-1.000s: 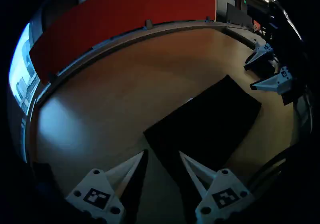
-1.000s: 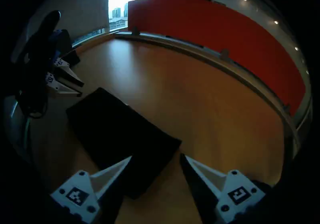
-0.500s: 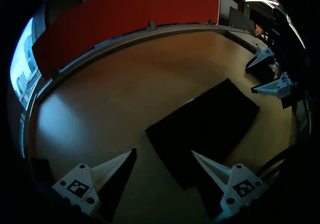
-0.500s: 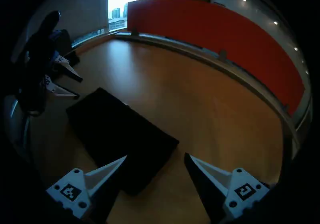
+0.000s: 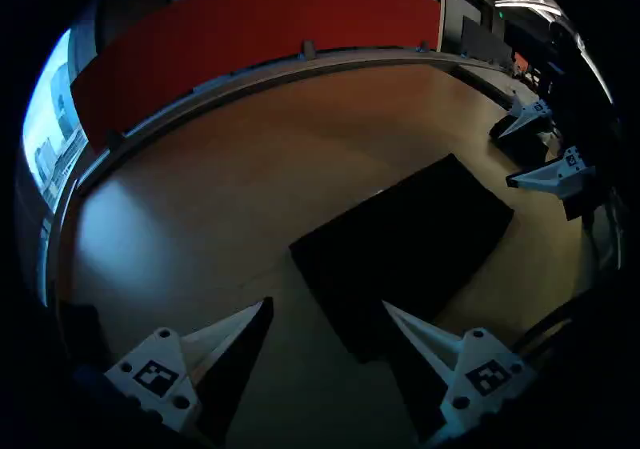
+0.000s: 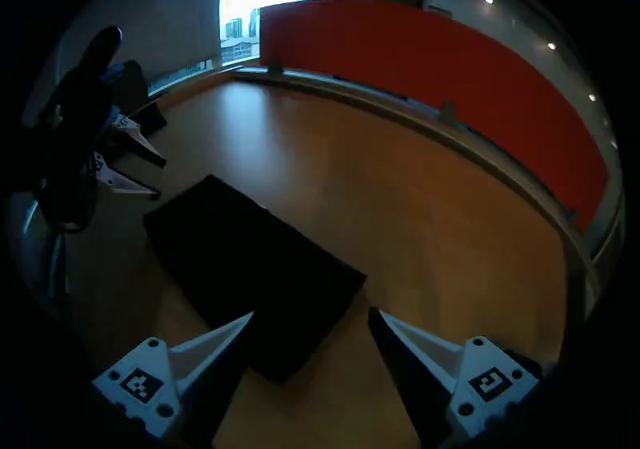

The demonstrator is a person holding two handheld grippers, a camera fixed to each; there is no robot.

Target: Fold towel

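Note:
A dark folded towel (image 5: 404,249) lies flat as a neat rectangle on the wooden table (image 5: 240,185). In the left gripper view my left gripper (image 5: 324,314) hovers open just short of the towel's near corner, nothing between its fingers. The right gripper (image 5: 528,149) appears far off at the right, past the towel's other end, fingers apart. In the right gripper view the towel (image 6: 252,269) stretches away to the left and my right gripper (image 6: 312,322) stands open over its near end. The left gripper (image 6: 132,157) shows far left, held by a dark-sleeved hand.
A red partition (image 5: 240,33) with a grey rail runs along the table's far edge. A bright window (image 6: 260,9) lies beyond it. Bare wood (image 6: 416,209) spreads around the towel. A dark-clothed person (image 6: 72,153) stands at the table's side.
The left gripper's fingers spread wider and drew back off the towel's corner. The right gripper's fingers also parted a little. The towel stays flat.

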